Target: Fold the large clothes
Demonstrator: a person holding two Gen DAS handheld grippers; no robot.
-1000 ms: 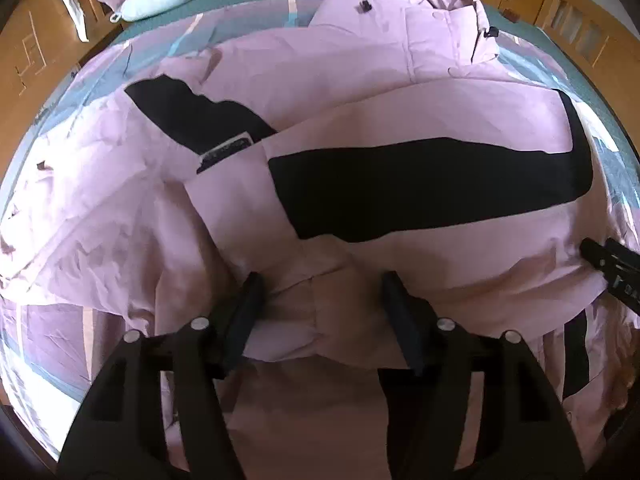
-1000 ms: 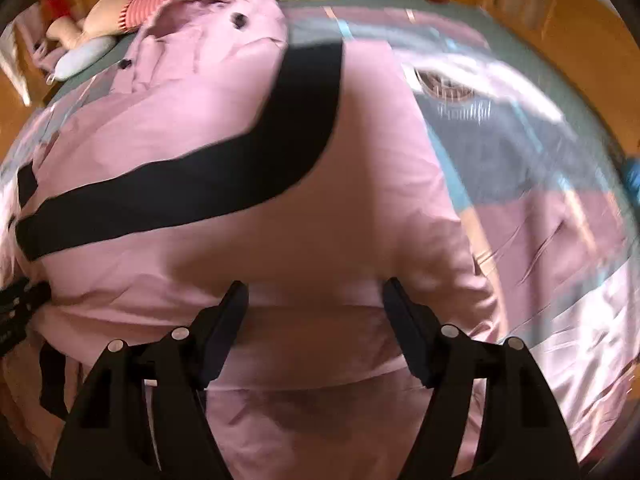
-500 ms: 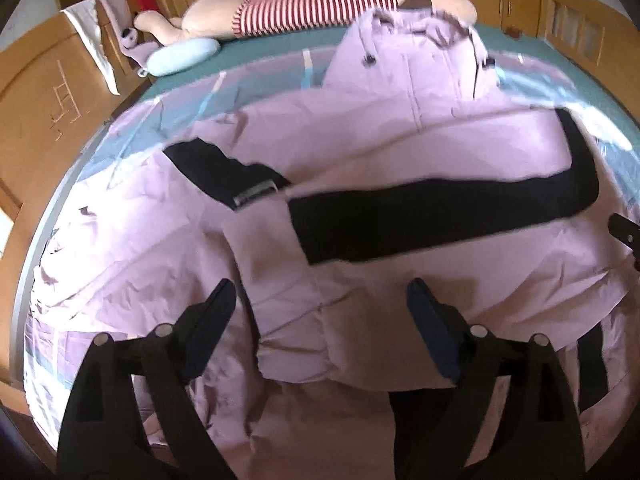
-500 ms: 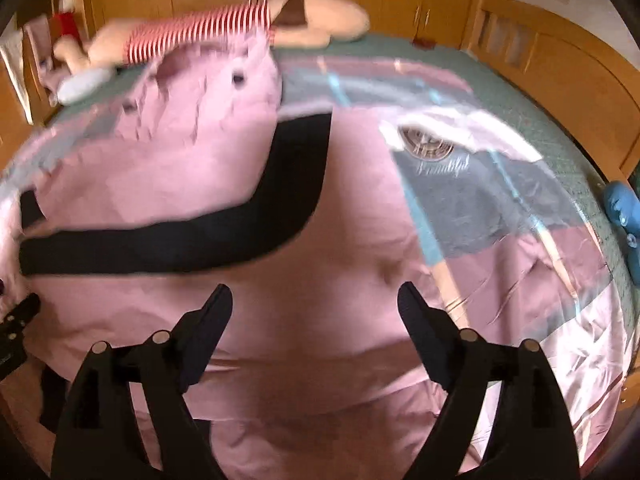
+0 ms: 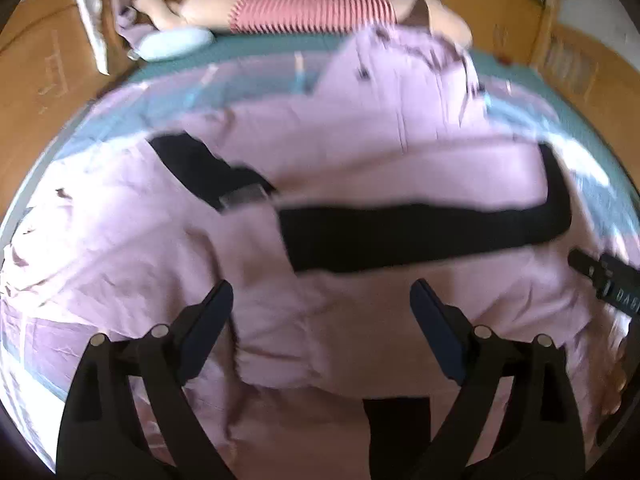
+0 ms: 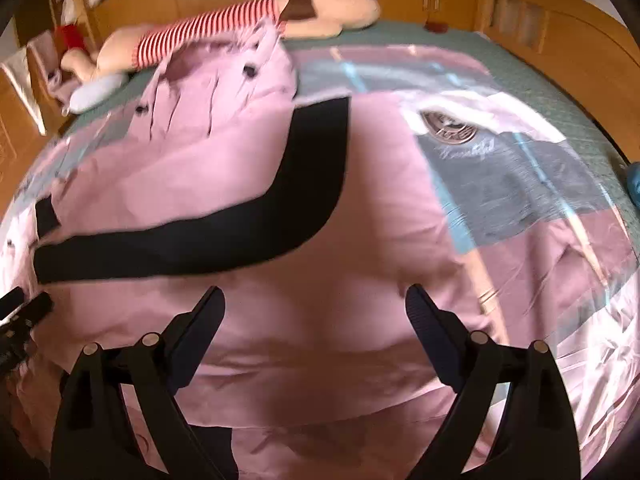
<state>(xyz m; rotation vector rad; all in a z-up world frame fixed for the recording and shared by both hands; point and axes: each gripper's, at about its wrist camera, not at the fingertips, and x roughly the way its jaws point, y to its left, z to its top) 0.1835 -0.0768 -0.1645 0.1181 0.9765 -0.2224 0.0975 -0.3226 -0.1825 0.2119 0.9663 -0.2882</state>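
Note:
A large pink jacket (image 5: 360, 152) with a wide black stripe (image 5: 420, 232) lies spread on the bed, hood toward the far end; it also shows in the right wrist view (image 6: 380, 208), with its black stripe (image 6: 248, 224). A sleeve is folded across the body. My left gripper (image 5: 322, 304) is open and empty, raised above the jacket's near folded part. My right gripper (image 6: 312, 308) is open and empty above the jacket's near hem. The right gripper's tip shows at the left view's right edge (image 5: 600, 276).
A patterned bedcover (image 6: 540, 184) lies under the jacket. A long plush toy in a red-striped shirt (image 5: 312, 12) and a pale blue cushion (image 5: 176, 42) lie at the bed's far end. Wooden bed frame and cupboards (image 6: 560, 40) surround the bed.
Both grippers have opened wider, let go of the jacket and lifted back from it. The folded part now lies flat on the jacket.

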